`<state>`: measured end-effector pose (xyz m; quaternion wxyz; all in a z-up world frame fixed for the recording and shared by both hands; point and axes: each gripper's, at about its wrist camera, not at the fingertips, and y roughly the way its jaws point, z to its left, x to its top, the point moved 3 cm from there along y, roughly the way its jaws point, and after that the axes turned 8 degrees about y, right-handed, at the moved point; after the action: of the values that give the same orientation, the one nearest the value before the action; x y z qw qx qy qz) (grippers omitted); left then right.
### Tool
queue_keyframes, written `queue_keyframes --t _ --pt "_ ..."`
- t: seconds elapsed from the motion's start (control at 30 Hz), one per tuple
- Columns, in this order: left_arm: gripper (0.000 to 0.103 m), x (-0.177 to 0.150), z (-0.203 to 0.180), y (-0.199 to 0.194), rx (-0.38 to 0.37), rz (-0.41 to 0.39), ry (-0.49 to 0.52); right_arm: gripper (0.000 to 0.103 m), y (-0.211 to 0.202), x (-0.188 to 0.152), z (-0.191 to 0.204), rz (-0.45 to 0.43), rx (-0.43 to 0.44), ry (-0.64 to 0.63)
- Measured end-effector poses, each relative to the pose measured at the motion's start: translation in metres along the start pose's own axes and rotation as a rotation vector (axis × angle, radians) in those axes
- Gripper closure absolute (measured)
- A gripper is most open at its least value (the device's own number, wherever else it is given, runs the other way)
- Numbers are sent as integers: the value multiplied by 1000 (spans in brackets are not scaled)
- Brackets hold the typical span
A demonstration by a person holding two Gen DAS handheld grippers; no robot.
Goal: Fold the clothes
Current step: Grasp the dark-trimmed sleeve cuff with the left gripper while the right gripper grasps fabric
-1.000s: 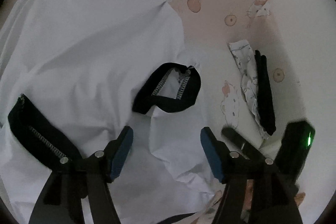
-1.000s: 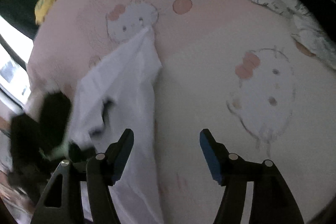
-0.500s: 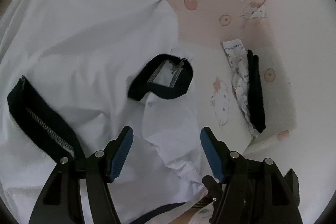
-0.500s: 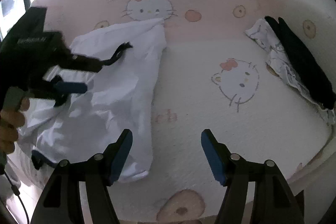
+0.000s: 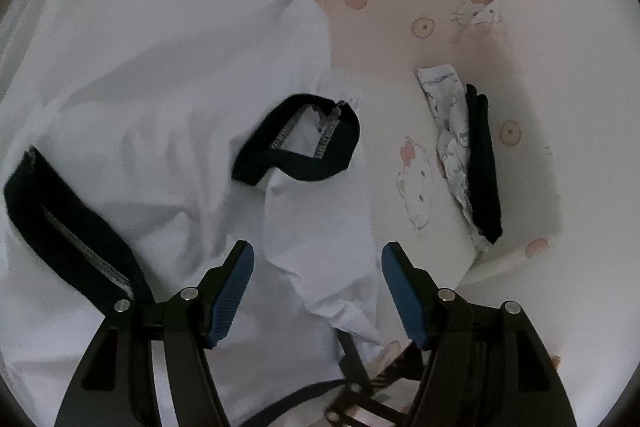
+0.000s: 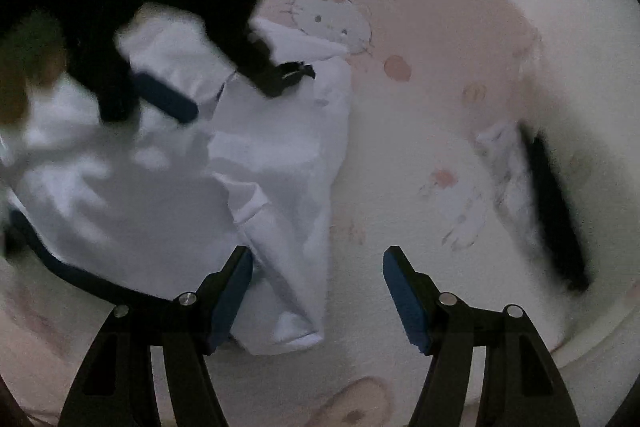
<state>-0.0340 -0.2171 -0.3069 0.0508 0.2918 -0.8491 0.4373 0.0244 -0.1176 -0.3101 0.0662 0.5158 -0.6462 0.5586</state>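
Both tools stand spread with nothing pinched: the left tool [image 5: 316, 291] hangs over the near part of a white T-shirt [image 5: 140, 99], its blue pads [image 5: 230, 295] clear of the cloth; the right tool [image 6: 318, 293] hangs over the shirt's near right corner and the bare sheet beside it. Largest is the bed [image 5: 400, 7], covered by a pink and white cartoon-cat sheet; on its left half the T-shirt lies rumpled, taking up most of the left-wrist view; well apart from it, at the bed's right edge, lies a folded pile [image 5: 452, 135] of printed white cloth with a black garment [image 5: 484, 163] on top; smaller, the shirt's black-trimmed neck opening [image 5: 300, 143] gapes near its right edge; a black sleeve cuff [image 5: 68, 227] lies at near left.
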Motion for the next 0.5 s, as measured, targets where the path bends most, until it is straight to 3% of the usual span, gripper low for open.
queue_keyframes --t 0.1,0.3,0.5 --pt "39 -1 4 -2 5 5 -5 36 -2 3 11 -59 -48 -98" --pt "39 0 13 -10 23 -5 -12 36 9 8 21 -81 -105 -191" --pt "39 7 17 -4 -41 0 -68 39 12 11 34 -161 -196 -363"
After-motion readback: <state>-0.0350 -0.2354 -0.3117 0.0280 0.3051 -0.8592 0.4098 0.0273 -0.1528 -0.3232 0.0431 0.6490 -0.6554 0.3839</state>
